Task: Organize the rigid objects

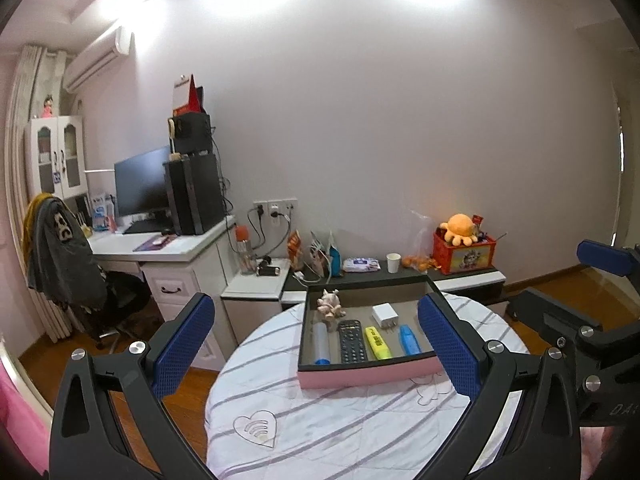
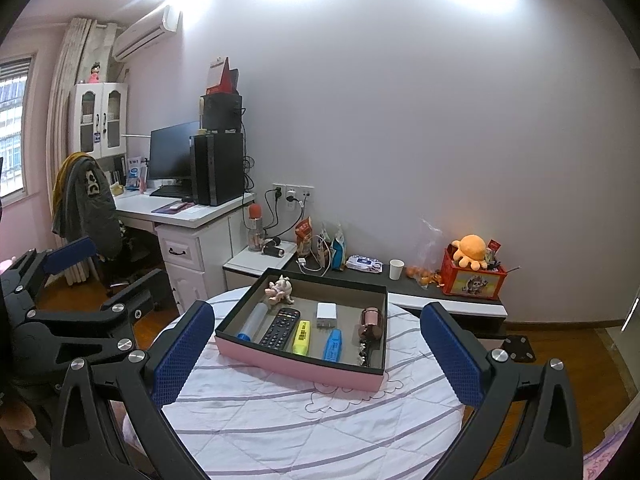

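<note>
Both claws wide open and empty: left gripper point(image 1: 316, 344) and right gripper point(image 2: 316, 350), blue-padded fingers spread, hovering near the front edge of the round table with its striped white quilted cloth point(image 2: 280, 412).

On that cloth, a shallow pink-sided tray with a dark rim point(image 2: 296, 364). Inside, lined up left to right: clear tube with a blue cap point(image 2: 251, 325), black remote control point(image 2: 280, 328), yellow highlighter point(image 2: 301, 332), blue highlighter point(image 2: 332, 345), and at the far right what looks like a shiny rose-coloured metal bottle lying on its side point(image 2: 370, 323), hard to make out. Behind the row, a small pale figurine point(image 2: 279, 289) at the far left and a white charger block point(image 2: 326, 312) mid-tray.

Probably little left to place. For any tidying: approach from above, fingers across the narrow width of one piece, well clear of its neighbours, slow squeeze, low lift over the rim.
</note>
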The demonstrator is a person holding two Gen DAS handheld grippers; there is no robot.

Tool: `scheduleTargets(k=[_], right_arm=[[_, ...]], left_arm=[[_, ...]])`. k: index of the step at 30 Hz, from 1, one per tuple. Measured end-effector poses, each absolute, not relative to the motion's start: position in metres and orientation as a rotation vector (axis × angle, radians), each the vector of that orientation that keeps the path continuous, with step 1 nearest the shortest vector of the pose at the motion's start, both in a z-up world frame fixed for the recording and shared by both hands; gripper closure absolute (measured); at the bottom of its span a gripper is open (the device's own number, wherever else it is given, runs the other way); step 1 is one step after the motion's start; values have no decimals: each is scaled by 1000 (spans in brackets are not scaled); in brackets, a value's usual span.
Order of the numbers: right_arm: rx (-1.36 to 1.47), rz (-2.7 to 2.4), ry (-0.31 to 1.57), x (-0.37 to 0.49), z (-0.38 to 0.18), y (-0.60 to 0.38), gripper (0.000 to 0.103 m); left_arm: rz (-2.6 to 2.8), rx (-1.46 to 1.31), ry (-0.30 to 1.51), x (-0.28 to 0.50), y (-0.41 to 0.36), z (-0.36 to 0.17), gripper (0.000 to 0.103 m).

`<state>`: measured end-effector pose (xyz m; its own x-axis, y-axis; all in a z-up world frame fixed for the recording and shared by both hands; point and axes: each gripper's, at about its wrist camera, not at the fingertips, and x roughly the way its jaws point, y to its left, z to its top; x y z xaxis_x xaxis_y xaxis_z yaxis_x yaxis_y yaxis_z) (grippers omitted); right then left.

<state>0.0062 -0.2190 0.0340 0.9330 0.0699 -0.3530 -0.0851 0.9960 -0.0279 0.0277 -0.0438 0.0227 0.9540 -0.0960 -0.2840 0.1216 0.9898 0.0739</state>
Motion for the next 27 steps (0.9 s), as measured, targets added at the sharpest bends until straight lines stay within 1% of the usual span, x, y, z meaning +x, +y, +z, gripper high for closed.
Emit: scheduleTargets(k=[27], right_arm=[[-43,87,373,10,30,-217,0]], left_arm=[[-88,88,283,28,-44,16,0]])
